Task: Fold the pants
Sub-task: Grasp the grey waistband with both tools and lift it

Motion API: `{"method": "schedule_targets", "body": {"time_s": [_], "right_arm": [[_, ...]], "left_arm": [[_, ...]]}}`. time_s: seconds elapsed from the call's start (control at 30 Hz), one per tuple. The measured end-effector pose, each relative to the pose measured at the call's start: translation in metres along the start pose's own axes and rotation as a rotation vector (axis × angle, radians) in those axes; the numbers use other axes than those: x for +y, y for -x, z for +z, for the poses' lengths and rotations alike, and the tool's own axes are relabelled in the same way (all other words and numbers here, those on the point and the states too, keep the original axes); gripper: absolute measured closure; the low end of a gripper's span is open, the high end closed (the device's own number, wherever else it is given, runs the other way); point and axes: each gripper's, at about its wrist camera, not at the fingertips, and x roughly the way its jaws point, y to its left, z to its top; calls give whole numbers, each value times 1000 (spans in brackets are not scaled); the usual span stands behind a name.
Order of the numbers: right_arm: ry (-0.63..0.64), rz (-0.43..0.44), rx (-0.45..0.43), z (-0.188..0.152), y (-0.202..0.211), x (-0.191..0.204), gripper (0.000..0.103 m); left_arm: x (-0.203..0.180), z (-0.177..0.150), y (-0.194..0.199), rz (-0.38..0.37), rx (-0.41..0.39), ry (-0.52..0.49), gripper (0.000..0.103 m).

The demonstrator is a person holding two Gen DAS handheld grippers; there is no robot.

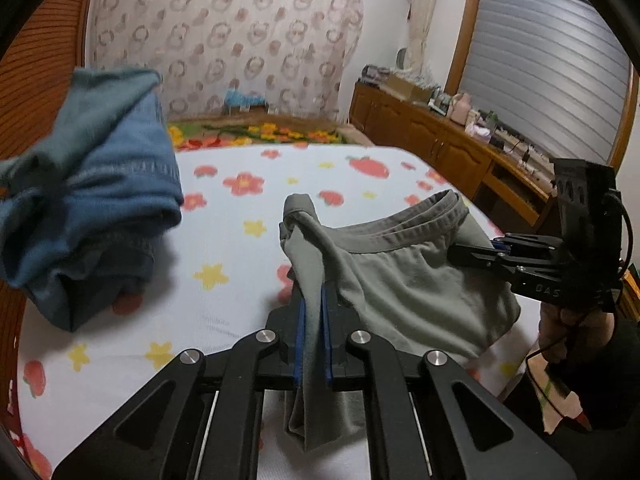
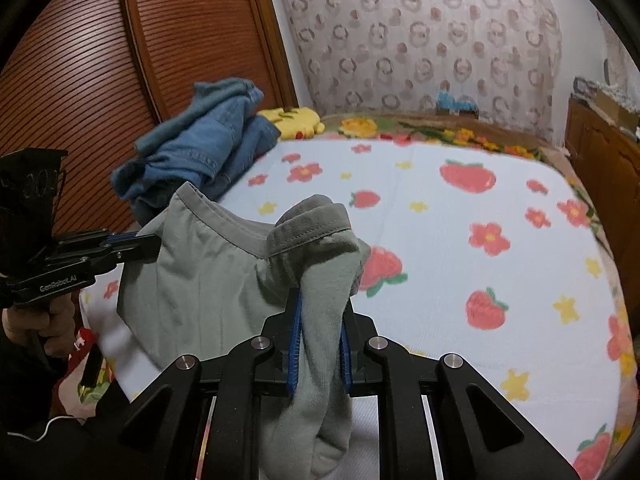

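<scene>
Grey-green pants [image 1: 404,276] hang lifted over the bed, waistband up, held at both ends. My left gripper [image 1: 313,304] is shut on one end of the waistband; cloth drapes down between its blue pads. My right gripper [image 2: 320,320] is shut on the other end, with fabric [image 2: 316,292] bunched over its fingers. In the left wrist view the right gripper [image 1: 472,252] shows at the right, clamped on the waistband. In the right wrist view the left gripper [image 2: 144,246] shows at the left, clamped on the pants' edge.
The bed sheet [image 2: 440,240] is white with strawberries and flowers. A pile of blue jeans [image 1: 100,200] lies on the bed's left side by the wooden slatted door [image 2: 80,80]. A wooden cabinet [image 1: 440,144] with clutter runs along the right wall.
</scene>
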Motion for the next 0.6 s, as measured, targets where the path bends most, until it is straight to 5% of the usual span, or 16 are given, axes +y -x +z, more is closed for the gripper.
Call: {"method": "schedule_targets", "body": {"time_s": [0.6], "right_arm": [[88, -19, -96, 34, 28, 9, 87]], "left_arm": [[0, 41, 22, 57, -105, -44, 95]]}}
